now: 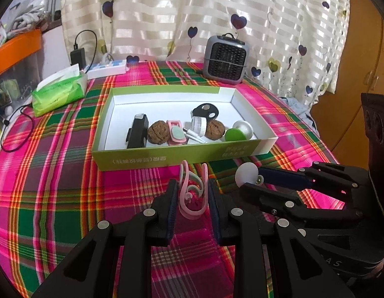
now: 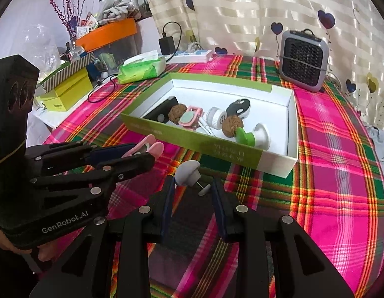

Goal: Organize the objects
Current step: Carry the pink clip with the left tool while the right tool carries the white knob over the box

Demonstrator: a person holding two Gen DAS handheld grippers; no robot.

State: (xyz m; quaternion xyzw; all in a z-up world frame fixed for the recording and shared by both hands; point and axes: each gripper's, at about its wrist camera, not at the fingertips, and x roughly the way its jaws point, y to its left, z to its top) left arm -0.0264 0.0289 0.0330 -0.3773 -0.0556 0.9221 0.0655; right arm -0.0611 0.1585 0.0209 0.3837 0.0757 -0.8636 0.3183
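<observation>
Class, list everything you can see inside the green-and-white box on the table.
Inside the box: black device, two walnuts, pink-framed item, white jar, black disc, green-and-white suction cup. The near wall hides the floor closest to us.

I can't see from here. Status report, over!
Left gripper shut on curly pink plastic hook. Right gripper shut on white suction-cup hook. Green-sided open cardboard box ahead, path clear.

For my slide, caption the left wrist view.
Left hand-held gripper holding pink hook before green box of trinkets.
</observation>
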